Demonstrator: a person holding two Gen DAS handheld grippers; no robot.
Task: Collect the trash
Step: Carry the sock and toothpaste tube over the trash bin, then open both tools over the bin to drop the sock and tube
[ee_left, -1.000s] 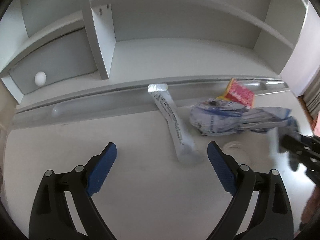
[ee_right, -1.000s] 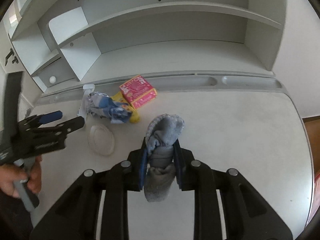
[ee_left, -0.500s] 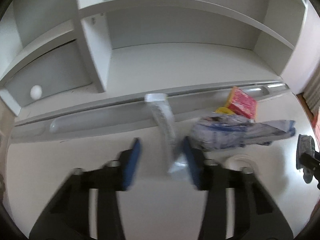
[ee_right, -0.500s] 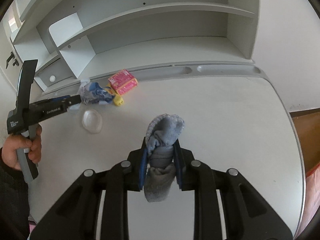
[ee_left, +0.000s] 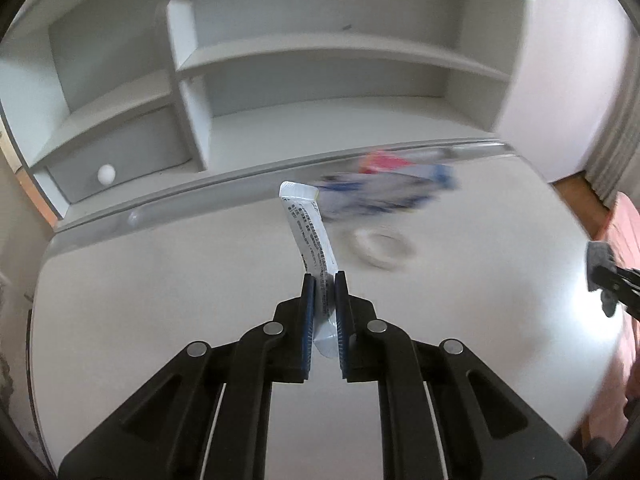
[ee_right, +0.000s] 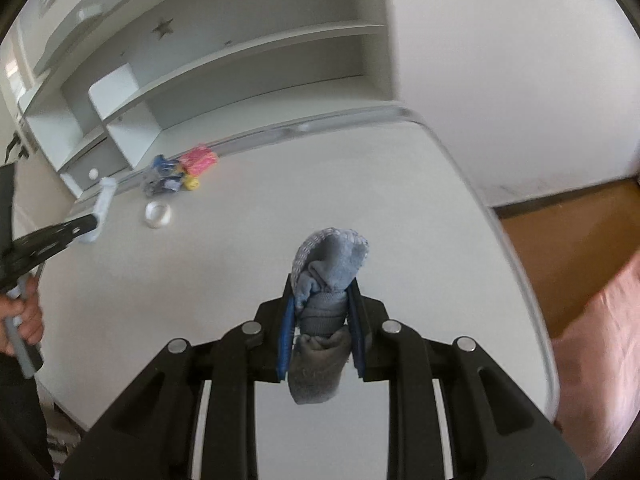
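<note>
My left gripper [ee_left: 323, 280] is shut on the lower end of a long white plastic wrapper [ee_left: 308, 228], which sticks up and away from the jaws, lifted off the white desk [ee_left: 160, 280]. From the right wrist view the same wrapper [ee_right: 103, 200] hangs from the left gripper [ee_right: 90, 226] at the far left. My right gripper [ee_right: 320, 284] is shut on a rolled grey-blue sock [ee_right: 326, 276] above the desk. A crumpled blue-and-white wrapper [ee_right: 162, 178], a pink packet [ee_right: 198, 160], a yellow piece [ee_right: 191, 182] and a clear round lid [ee_right: 158, 213] lie by the desk's back edge.
A white shelf unit [ee_left: 280, 80] with a small drawer and round knob [ee_left: 106, 174] rises behind the desk. The wooden floor [ee_right: 560, 248] lies past the desk's right edge, beside pink fabric [ee_right: 600, 340]. A hand [ee_right: 24, 316] grips the left tool's handle.
My left gripper closed from wide open onto the long white wrapper and lifted it. My right gripper, still holding the sock, swung rightward, away from the trash pile.
</note>
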